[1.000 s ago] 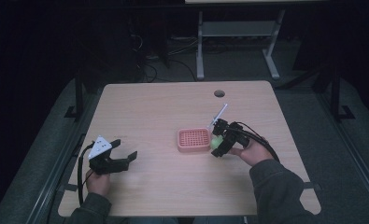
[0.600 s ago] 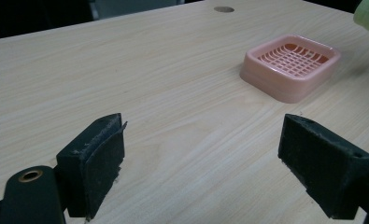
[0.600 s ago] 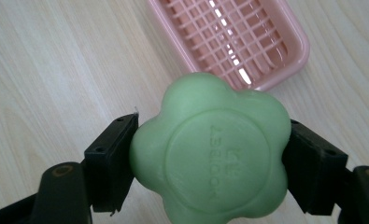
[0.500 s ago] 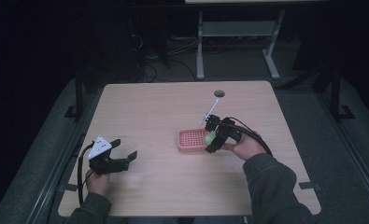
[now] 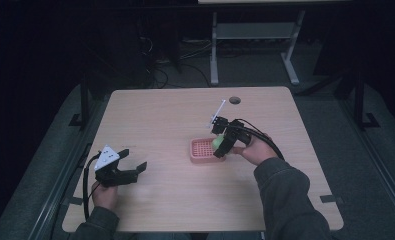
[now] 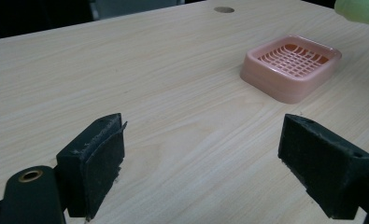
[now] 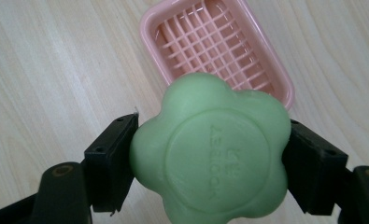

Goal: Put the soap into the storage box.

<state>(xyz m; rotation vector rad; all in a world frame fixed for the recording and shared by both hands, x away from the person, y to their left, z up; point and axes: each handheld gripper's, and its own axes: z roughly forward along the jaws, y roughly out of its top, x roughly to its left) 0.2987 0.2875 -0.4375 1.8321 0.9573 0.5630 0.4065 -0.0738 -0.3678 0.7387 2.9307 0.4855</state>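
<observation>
While the light wooden table (image 5: 165, 120) is seen from above, the right tool (image 5: 219, 145) is held over the near right edge of a pink slotted soap dish (image 5: 204, 150), which sits near the middle of the table. A pale green, flower-shaped soap (image 7: 210, 151) is clamped between this tool's two black jaws, pressed on its left and right sides. In the right gripper view the soap's flat face is turned to the camera and raised lettering can be made out on it, though it is too soft to be read. Behind the soap the dish (image 7: 217, 44) is seen lying on the wood, its grid floor bare; the soap appears to be held above it rather than resting in it, though the height cannot be judged with certainty. A thin white stick (image 5: 218, 108) rises from the top of the right tool.

The left tool (image 5: 116, 170) is held low at the near left part of the table, well apart from the dish, with a grey three-cornered plate (image 5: 106, 157) on top. Its jaws are spread wide with nothing between them, as shown in the left gripper view, where bare wood lies between the two pads (image 6: 95, 163). Farther off in that view the dish (image 6: 292, 67) is seen. A round cable hole (image 5: 235, 100) is set near the far edge of the table.
</observation>
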